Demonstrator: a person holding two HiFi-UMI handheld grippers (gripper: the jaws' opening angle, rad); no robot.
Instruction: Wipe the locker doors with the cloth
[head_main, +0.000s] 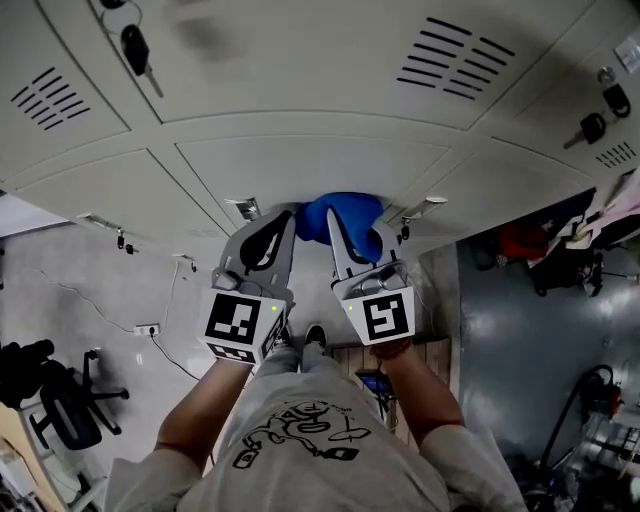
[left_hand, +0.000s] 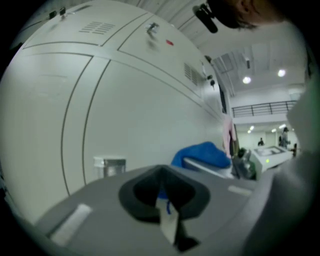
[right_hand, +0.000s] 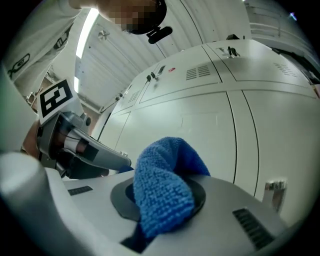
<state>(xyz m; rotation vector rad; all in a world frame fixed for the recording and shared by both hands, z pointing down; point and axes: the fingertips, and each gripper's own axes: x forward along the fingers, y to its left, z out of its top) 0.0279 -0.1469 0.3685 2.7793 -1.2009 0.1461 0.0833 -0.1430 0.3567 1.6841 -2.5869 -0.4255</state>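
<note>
Grey locker doors (head_main: 300, 160) above a grey floor (head_main: 80, 280); two grippers work at one door.
Head view: three keys (head_main: 135, 48) hang in locks, and one blue cloth (head_main: 345, 215) touches the door. Left gripper view: the left gripper (left_hand: 165, 200) is closed on nothing. Right gripper view: the right gripper (right_hand: 160, 210) clamps the bunched cloth.

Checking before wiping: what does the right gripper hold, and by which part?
The blue cloth, pinched by a bunched fold between the jaws of the right gripper.

We see a grey floor (head_main: 60, 262). On it lie 1 thin cable (head_main: 80, 297) and 1 power strip (head_main: 147, 328); 1 black chair (head_main: 66, 408) stands there.
</note>
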